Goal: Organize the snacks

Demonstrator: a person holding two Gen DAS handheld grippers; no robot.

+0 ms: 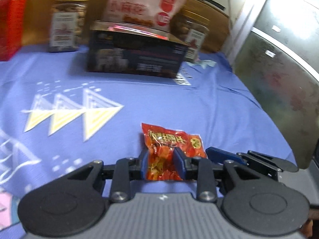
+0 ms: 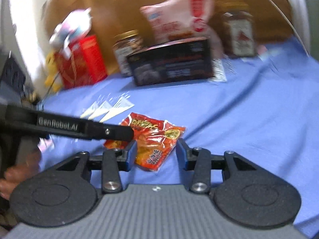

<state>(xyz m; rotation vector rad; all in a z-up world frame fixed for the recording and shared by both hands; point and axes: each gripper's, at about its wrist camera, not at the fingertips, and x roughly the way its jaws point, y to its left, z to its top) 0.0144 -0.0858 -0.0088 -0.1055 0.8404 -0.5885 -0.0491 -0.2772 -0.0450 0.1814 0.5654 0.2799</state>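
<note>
A small red snack packet [image 1: 171, 149] lies on the blue cloth [image 1: 159, 99]. My left gripper [image 1: 161, 164] has its fingers on both sides of the packet's near end, closed against it. In the right wrist view the same packet [image 2: 153, 139] lies flat, with my right gripper [image 2: 157, 153] open around its near end, fingers apart from it. The left gripper's black body [image 2: 83, 128] reaches in from the left over the packet's left edge. The right gripper's blue fingertip [image 1: 221, 155] shows beside the packet in the left wrist view.
At the back stand a black box [image 1: 137, 55] with a pink-white snack bag [image 1: 145, 4] on it, two jars [image 1: 67, 22] [image 1: 193, 33], and a red box [image 1: 12, 20]. A plush toy [image 2: 69, 29] sits on the red box [image 2: 81, 61]. A cabinet [image 1: 279, 79] flanks the right.
</note>
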